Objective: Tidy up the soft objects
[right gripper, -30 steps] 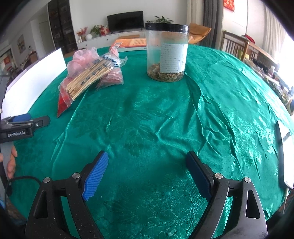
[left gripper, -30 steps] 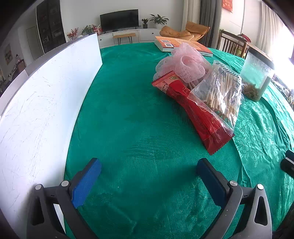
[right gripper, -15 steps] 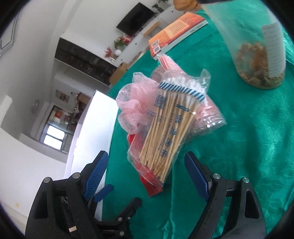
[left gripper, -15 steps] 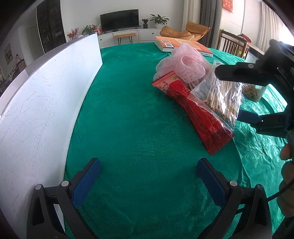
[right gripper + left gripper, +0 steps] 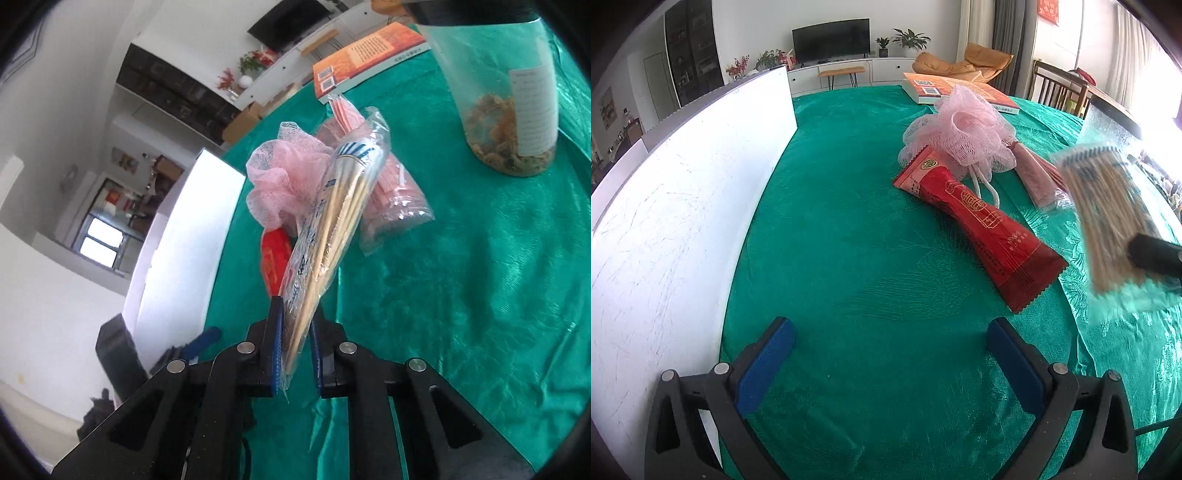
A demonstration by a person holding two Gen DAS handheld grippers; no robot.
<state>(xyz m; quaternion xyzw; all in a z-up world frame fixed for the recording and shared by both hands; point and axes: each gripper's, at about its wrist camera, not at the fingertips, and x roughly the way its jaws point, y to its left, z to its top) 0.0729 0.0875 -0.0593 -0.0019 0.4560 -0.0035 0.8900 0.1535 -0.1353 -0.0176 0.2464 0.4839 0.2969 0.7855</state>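
Note:
My right gripper [image 5: 297, 314] is shut on a clear bag of cotton swabs [image 5: 332, 218] and holds it above the green tablecloth; the bag shows blurred at the right of the left wrist view [image 5: 1108, 218]. On the cloth lie a pink mesh bath pouf [image 5: 964, 129], a red packet [image 5: 979, 221] and a clear bag of pink sticks [image 5: 1039, 177]. The pouf [image 5: 284, 181], red packet [image 5: 273, 258] and pink bag [image 5: 391, 199] also show behind the swabs. My left gripper [image 5: 890, 343] is open and empty, low over the cloth, well short of the red packet.
A white board [image 5: 683, 206] stands along the table's left side. An orange book [image 5: 960, 90] lies at the far edge. A clear jar with dried contents [image 5: 509, 122] stands at the right. The green tablecloth [image 5: 849, 258] covers the table.
My right gripper swung over to the pile, closed on the swab bag and lifted it off the red packet. The left gripper has not moved.

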